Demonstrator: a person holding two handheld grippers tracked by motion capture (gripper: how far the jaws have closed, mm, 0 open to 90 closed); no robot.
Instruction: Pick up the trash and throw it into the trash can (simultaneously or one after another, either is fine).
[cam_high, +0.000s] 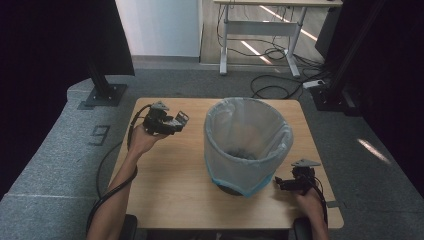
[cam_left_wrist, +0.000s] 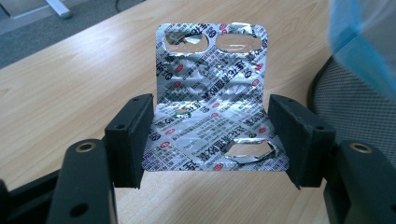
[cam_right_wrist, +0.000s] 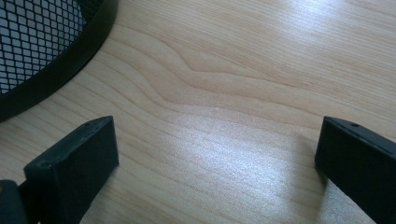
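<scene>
My left gripper (cam_left_wrist: 210, 140) is shut on a silver foil pill blister pack (cam_left_wrist: 212, 98), pinching it by its two side edges. The pack stands upright between the jaws, printed with red and dark marks, and its pockets look torn and emptied. In the high view the left gripper (cam_high: 176, 121) hovers above the table's left side with the blister pack (cam_high: 181, 118) at its tip, left of the bin. My right gripper (cam_high: 278, 183) rests low at the bin's right foot. Its jaws (cam_right_wrist: 215, 154) stand wide apart over bare wood, nothing between them.
A black mesh waste bin (cam_high: 247, 145) lined with a clear, blue-edged bag stands mid-table on the wooden table (cam_high: 170, 180). Its base (cam_right_wrist: 42, 60) lies just left of the right gripper's jaws. Grey carpet, cables and a desk frame (cam_high: 260, 30) lie beyond the far edge.
</scene>
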